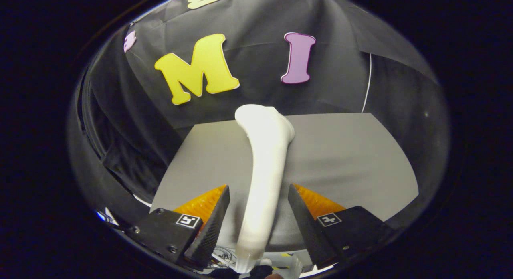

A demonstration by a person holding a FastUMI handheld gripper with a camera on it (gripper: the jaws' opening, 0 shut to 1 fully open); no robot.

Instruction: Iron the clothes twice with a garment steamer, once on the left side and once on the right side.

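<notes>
Left finger [214,219] stands apart from the steamer [264,166]; right finger likewise. Gripper [258,221] open, straddling the handle, likely lined up for a grasp. Steamer stands between the fingers on the grey table [352,158], long axis upright, its head tipped toward the left, beyond the fingertips.

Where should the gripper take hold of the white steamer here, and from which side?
Probably on the steamer's slim handle, which lies between the open gripper fingers. Come in along the handle from its base and close from both sides; the wider head beyond looks too broad.
</notes>
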